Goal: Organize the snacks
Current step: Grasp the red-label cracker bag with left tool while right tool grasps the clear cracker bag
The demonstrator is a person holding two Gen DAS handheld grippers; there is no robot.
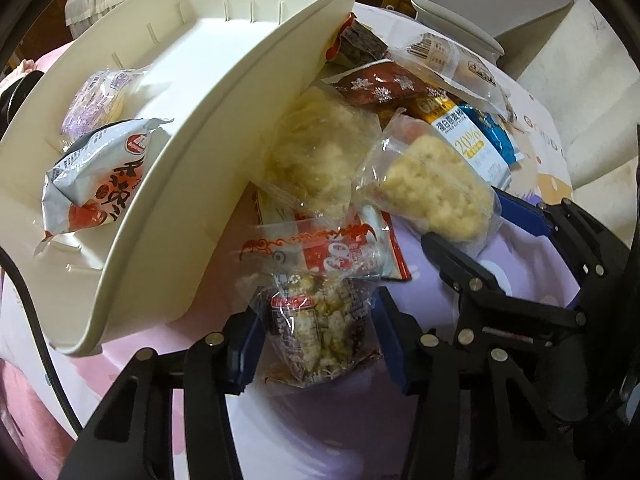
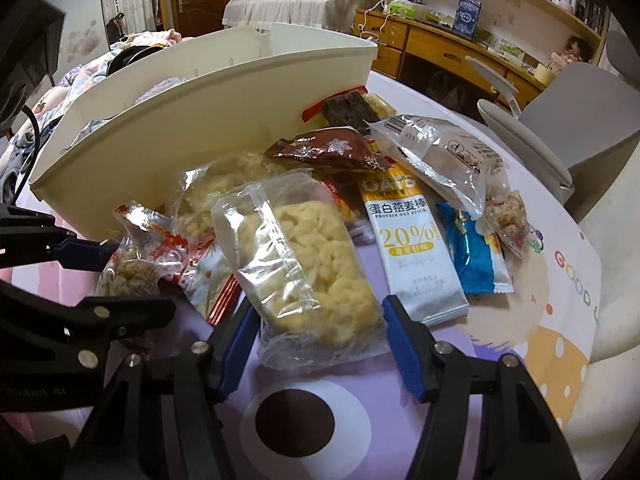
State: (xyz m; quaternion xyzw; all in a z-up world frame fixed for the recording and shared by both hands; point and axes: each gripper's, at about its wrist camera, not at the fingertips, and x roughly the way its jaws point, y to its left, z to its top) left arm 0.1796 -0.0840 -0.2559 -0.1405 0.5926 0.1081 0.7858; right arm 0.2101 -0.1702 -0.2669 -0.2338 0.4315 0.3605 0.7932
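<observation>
A cream plastic bin [image 1: 192,168] stands on the table, left of a heap of snack packets; it also shows in the right wrist view [image 2: 208,120]. Inside it lie a grey-and-red packet [image 1: 92,184] and a pale purple one [image 1: 96,100]. My left gripper [image 1: 316,340] is shut on a clear packet of crispy rice snack [image 1: 316,328] beside the bin. My right gripper [image 2: 320,336] stands open around a clear packet with a yellow rice cake [image 2: 312,272], its blue pads [image 2: 236,344] at either side of it. The right gripper also shows in the left wrist view [image 1: 480,232].
The heap holds a white oat bar [image 2: 416,256], a blue packet [image 2: 476,256], a brown snowflake packet [image 2: 328,148], a clear grey packet [image 2: 444,160] and another rice cake [image 1: 316,160]. A white chair [image 2: 560,120] stands at the right, a wooden desk [image 2: 440,52] behind.
</observation>
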